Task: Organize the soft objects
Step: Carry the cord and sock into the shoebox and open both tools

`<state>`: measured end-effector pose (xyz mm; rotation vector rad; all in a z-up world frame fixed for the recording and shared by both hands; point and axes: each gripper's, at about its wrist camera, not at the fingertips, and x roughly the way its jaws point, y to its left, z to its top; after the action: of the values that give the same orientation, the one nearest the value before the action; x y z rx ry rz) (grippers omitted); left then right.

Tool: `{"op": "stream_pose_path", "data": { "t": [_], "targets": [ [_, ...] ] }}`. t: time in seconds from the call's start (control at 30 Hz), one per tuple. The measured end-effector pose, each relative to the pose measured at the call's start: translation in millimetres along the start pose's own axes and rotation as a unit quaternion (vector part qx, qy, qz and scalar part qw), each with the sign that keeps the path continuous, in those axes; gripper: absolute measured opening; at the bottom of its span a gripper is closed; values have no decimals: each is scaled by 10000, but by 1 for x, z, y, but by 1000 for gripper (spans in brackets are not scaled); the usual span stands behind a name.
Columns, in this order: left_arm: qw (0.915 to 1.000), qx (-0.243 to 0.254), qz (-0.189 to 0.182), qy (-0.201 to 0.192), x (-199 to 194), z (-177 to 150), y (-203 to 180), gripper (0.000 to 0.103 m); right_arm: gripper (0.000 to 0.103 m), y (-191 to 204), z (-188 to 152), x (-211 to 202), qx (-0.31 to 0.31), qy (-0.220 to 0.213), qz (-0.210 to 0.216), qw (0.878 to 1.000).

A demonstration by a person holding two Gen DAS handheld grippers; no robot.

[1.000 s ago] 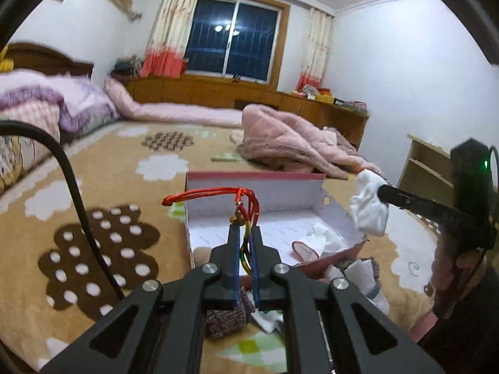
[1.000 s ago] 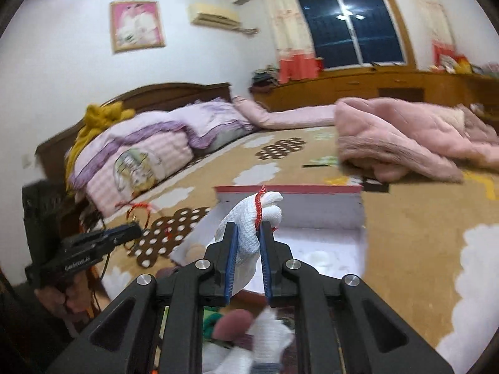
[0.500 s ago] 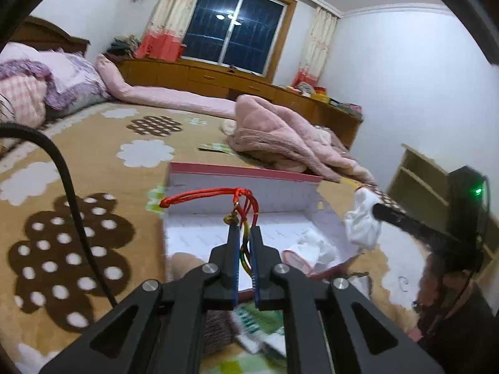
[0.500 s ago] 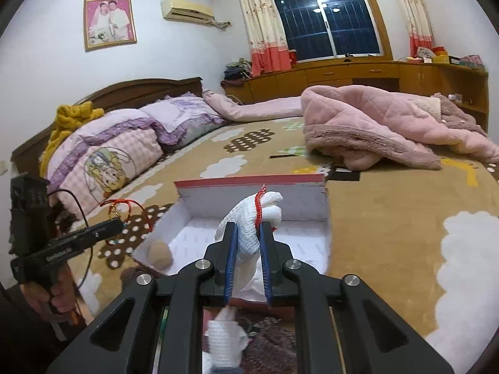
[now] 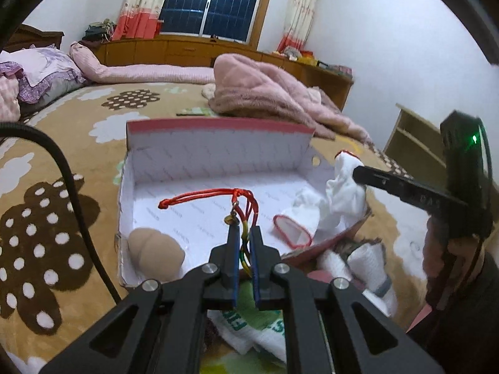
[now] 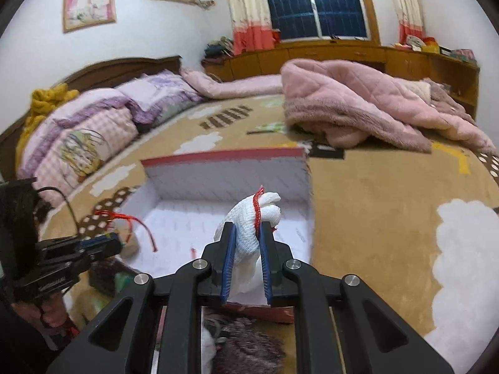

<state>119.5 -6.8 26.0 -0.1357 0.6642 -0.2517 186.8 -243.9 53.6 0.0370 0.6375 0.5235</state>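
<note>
Where the left wrist view looks down, the left gripper point(image 5: 244, 233) pinches a red cord point(image 5: 205, 198) above the white floor of the open box point(image 5: 218, 143); a beige bundle point(image 5: 156, 254) sits in the near left corner, a red-trimmed white sock point(image 5: 293, 233) lies by the right wall, and the middle floor is bare. In the right wrist view, the right gripper point(image 6: 246, 233) clamps a white sock point(image 6: 252, 218) over the box's near edge, its far wall point(image 6: 224, 174) upright beyond.
</note>
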Motion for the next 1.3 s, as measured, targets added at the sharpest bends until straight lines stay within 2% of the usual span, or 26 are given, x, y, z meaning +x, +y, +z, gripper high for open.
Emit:
{"op": "stream_pose_path", "data": {
  "t": [0.07,0.17,0.43,0.57,0.83,0.93,1.07,1.13,1.2,1.27,1.3],
  "targets": [
    [10000,-9,10,84,4,-3,1,6,15,-4,-2,7,30,161,-239,9996],
    [9999,13,57,116,7,-4,2,7,15,-8,-5,15,42,335,-339,9989],
    [9998,74,153,74,14,-6,-1,8,15,-2,-8,28,-24,517,-320,9981],
    [9998,100,146,60,15,-7,1,9,16,2,-13,46,-104,781,-393,9961],
    [9999,34,102,91,19,-7,1,13,24,24,-25,57,-896,835,-842,9889],
    [9997,89,209,52,19,-8,1,20,26,22,-26,56,-850,806,-831,9896],
    [9983,147,555,-48,17,-7,3,48,26,20,-25,57,-824,818,-823,9898],
    [9977,76,633,-214,11,-3,7,55,28,20,-24,57,-804,822,-821,9900],
    [9977,-29,587,-333,6,0,11,58,36,20,-23,56,-749,812,-747,9911],
    [9973,-55,590,-432,1,4,14,60,57,22,-23,53,-734,756,-644,9923],
    [9971,-31,618,-452,0,4,15,61,62,23,-22,51,-767,708,-612,9926]
  ]
}}
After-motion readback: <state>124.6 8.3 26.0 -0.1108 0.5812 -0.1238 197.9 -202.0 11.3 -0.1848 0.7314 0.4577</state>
